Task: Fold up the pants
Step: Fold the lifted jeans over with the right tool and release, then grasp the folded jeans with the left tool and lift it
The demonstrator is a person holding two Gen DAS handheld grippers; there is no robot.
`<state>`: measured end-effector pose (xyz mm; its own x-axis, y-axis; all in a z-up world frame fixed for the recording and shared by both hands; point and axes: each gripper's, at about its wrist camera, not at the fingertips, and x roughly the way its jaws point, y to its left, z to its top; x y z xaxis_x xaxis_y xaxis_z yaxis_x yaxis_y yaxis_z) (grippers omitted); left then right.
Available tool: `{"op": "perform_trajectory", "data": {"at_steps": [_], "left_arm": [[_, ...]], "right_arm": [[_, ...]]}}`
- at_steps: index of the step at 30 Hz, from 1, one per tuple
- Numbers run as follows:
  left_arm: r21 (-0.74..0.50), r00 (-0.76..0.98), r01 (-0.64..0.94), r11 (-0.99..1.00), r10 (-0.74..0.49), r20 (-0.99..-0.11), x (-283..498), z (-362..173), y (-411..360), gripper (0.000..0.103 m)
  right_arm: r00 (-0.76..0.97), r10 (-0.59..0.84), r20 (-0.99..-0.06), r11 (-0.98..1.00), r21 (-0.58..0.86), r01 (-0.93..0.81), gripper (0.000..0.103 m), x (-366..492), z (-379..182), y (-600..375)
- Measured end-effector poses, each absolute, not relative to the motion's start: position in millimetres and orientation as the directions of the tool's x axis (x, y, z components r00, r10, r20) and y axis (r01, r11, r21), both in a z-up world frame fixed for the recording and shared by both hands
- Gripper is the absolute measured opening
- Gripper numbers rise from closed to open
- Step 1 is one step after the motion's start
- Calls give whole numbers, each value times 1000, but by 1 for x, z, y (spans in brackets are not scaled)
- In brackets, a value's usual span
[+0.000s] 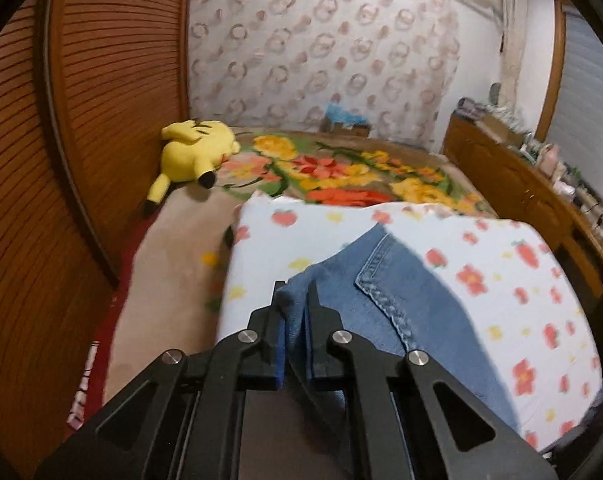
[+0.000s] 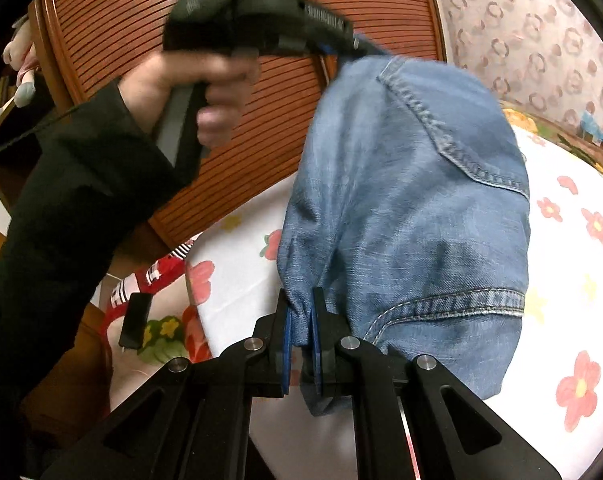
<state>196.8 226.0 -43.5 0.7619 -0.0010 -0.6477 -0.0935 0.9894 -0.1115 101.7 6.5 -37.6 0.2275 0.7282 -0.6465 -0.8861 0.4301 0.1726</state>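
Both tongs (image 1: 296, 296) (image 2: 300, 304) clamped on blue jeans (image 2: 413, 208).

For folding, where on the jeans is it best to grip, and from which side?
At the edges, as now: the left gripper and right gripper each pinch a bunched denim edge of the jeans, coming from the near side. The stitched seams give firm hold.

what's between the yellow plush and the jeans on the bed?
Left wrist view: bare beige blanket, then the edge of the white flowered cover the jeans lie on. Nothing else sits between them and the yellow plush.
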Motion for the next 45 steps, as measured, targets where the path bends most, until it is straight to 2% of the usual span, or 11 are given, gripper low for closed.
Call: {"op": "perform_trajectory", "data": {"at_steps": [6, 14, 16, 18, 22, 23, 29, 33, 37, 41, 45], "left_arm": [[-62, 747, -116, 991, 46, -664, 195, -61, 230, 8], [-40, 741, -129, 991, 70, -668, 196, -67, 234, 8], [-44, 746, -138, 990, 74, -662, 193, -64, 234, 14], [-60, 755, -142, 988, 69, -652, 187, -61, 235, 22], [-79, 776, -114, 990, 39, -630, 171, -56, 230, 46], [-79, 779, -104, 991, 32, -626, 169, -56, 228, 47], [-85, 766, -92, 992, 16, -643, 171, -66, 226, 48], [-110, 721, -107, 988, 1, -693, 184, -84, 231, 48], [-133, 703, -105, 986, -21, -711, 192, -98, 232, 49], [-142, 698, -104, 984, -29, -715, 196, -101, 231, 49], [-150, 691, -106, 983, -36, -722, 203, -104, 230, 49]], "right_arm": [[259, 741, -620, 459, 186, -868, 16, 101, -6, -17], [392, 724, -567, 514, 67, -855, 28, 93, 18, -34], [416, 699, -581, 543, 54, -838, 29, 103, 12, -31], [436, 678, -592, 567, 44, -822, 35, 116, 9, -30], [450, 656, -606, 591, 42, -805, 46, 139, 2, -19], [458, 648, -608, 597, 32, -802, 48, 146, 0, -15], [457, 633, -624, 611, 40, -791, 51, 201, 17, 3], [430, 626, -650, 610, 65, -790, 53, 242, 25, 19], [406, 602, -688, 607, 64, -792, 54, 273, 15, 37], [367, 608, -704, 602, 107, -791, 67, 300, 9, 46], [314, 630, -710, 581, 163, -798, 73, 319, 2, 50]]}}
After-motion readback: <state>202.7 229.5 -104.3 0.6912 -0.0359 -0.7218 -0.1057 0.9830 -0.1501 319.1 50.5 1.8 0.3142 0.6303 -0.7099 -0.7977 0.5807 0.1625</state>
